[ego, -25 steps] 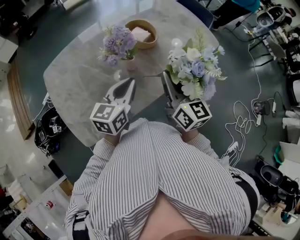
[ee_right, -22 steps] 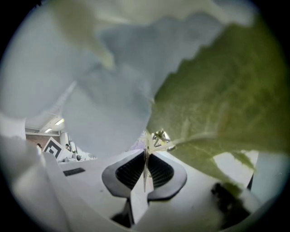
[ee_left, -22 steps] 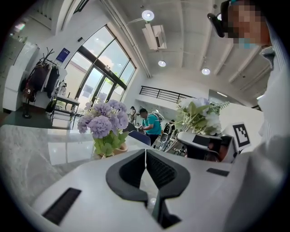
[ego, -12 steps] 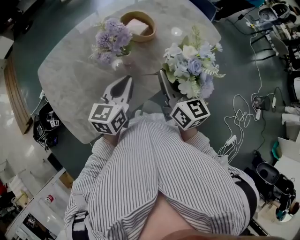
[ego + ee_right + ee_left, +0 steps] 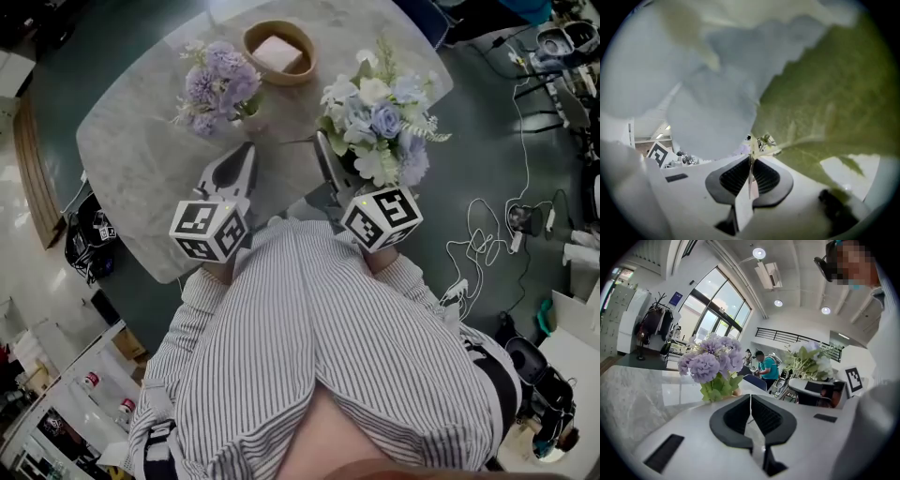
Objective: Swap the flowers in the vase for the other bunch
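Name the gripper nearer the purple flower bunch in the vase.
Left. The left gripper sits just short of the purple flower bunch; the right gripper, clamping the white-and-blue bouquet, is farther aside.

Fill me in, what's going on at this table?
A person is working two handheld grippers at a marble table. The right gripper has its jaws shut on the stems of a white-and-blue bunch and is carrying it. The left gripper is shut and empty, pointed towards the purple bunch, which sits in the vase on the table. The purple flowers have not been pulled out yet, so the swap is not done.
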A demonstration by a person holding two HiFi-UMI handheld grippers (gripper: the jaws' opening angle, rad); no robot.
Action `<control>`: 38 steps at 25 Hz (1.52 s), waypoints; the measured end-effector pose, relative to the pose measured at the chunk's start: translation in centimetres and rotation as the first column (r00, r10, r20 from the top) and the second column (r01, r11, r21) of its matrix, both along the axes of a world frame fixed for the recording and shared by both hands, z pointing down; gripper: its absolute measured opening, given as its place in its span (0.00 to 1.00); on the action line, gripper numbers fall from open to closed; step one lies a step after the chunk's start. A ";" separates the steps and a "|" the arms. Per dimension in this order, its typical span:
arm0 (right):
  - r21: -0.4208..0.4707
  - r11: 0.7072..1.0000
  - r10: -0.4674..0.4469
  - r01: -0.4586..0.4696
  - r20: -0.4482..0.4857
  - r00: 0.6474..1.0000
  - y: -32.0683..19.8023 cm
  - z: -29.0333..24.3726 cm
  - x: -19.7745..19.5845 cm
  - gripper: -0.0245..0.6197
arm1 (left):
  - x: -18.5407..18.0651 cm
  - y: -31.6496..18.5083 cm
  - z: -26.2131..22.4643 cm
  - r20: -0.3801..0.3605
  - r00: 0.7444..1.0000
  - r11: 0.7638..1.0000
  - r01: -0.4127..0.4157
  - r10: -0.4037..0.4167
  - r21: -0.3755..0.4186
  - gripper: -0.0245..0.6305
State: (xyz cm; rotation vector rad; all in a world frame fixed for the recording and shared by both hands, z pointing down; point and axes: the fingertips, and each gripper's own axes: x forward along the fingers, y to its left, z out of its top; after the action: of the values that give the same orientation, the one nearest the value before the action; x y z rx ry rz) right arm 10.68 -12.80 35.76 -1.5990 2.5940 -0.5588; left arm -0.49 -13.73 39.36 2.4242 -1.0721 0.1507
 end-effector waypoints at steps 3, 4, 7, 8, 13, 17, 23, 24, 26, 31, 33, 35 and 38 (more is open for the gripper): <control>-0.011 0.999 -0.041 0.041 -0.003 0.999 -1.5 -0.4 0.4 0.09 | 0.9 -0.9 -0.5 0.006 1.000 1.000 0.008 -0.008 0.000 0.07; -0.014 0.998 -0.055 0.055 -0.003 0.999 -2.0 -0.5 0.5 0.09 | 1.1 -1.2 -0.6 0.010 1.000 1.000 0.012 -0.012 0.000 0.07; -0.018 0.996 -0.087 0.087 -0.003 0.996 -2.8 -0.4 0.7 0.09 | 1.4 -1.9 -0.6 0.013 0.999 0.999 0.044 -0.044 -0.001 0.07; -0.018 0.995 -0.097 0.097 -0.003 0.995 -2.9 -0.3 0.8 0.09 | 1.5 -2.0 -0.5 0.009 0.998 0.998 0.058 -0.058 -0.002 0.07; -0.015 0.990 -0.142 0.142 0.000 0.990 -3.6 -0.2 0.9 0.09 | 1.5 -2.4 -0.5 0.002 0.994 0.994 0.113 -0.113 0.004 0.07; -0.025 0.985 -0.170 0.170 0.004 0.985 -4.3 0.2 0.8 0.09 | 0.7 -2.6 0.0 0.007 0.986 0.986 0.165 -0.165 0.001 0.07; -0.048 0.980 -0.191 0.192 0.016 0.981 -4.8 1.0 0.5 0.09 | 0.4 -3.2 2.0 0.065 0.984 0.985 0.170 -0.168 -0.034 0.07; -0.052 0.980 -0.192 0.193 0.017 0.981 -4.8 1.1 0.4 0.09 | 0.6 -3.3 2.3 0.084 0.983 0.986 0.165 -0.162 -0.033 0.07; -0.060 0.979 -0.194 0.195 0.021 0.981 -4.8 1.5 0.3 0.09 | 0.9 -3.4 2.8 0.105 0.983 0.987 0.157 -0.153 -0.029 0.07; -0.071 0.979 -0.188 0.189 0.023 0.982 -4.5 2.1 0.7 0.09 | 1.1 -3.7 3.5 0.103 0.983 0.988 0.153 -0.150 -0.022 0.07; -0.086 0.977 -0.192 0.193 0.025 0.981 -4.6 2.7 0.7 0.09 | 1.0 -4.0 3.8 0.102 0.983 0.988 0.154 -0.150 -0.024 0.09; -0.097 0.976 -0.191 0.193 0.025 0.981 -4.9 3.2 0.6 0.09 | 0.8 -4.4 4.3 0.098 0.984 0.987 0.154 -0.149 -0.041 0.19; -0.110 0.975 -0.190 0.191 0.024 0.982 -5.1 3.6 0.5 0.09 | 0.4 -4.7 5.2 0.094 0.982 0.984 0.170 -0.164 -0.057 0.26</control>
State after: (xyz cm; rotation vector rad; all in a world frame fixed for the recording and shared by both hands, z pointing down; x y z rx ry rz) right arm 11.21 -17.89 39.40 -1.3763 2.7706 -0.7367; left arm -0.07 -18.43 44.52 2.2768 -1.2846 0.2349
